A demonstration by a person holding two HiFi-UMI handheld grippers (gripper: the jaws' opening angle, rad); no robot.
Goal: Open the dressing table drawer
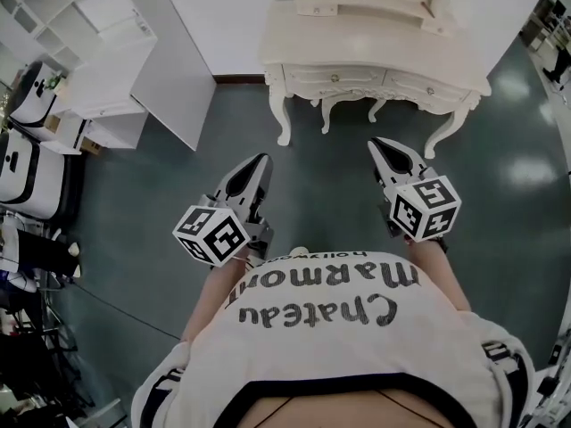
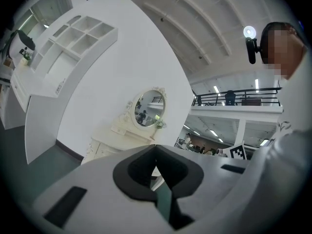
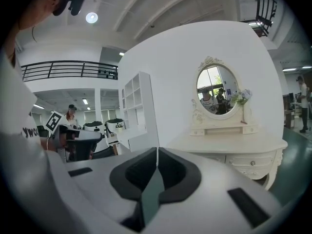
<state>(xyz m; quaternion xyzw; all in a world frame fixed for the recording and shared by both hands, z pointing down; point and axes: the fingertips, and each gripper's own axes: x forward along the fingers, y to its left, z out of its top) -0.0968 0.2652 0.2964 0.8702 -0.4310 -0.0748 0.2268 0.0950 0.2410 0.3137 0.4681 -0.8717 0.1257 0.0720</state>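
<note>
We stand in a big open hall fitted out as a test lab, not a real home. A free-standing white partition wall (image 3: pixel 170 82) backs a staged bedroom corner. At the top of the head view is a cream carved dressing table (image 1: pixel 357 47) with an oval mirror (image 3: pixel 217 89), and at upper left a white cubby shelf unit (image 1: pixel 85 25). At the left of the right gripper view we see a mezzanine with a black railing (image 3: pixel 68 69) under a high ribbed ceiling (image 3: pixel 146 4).
</note>
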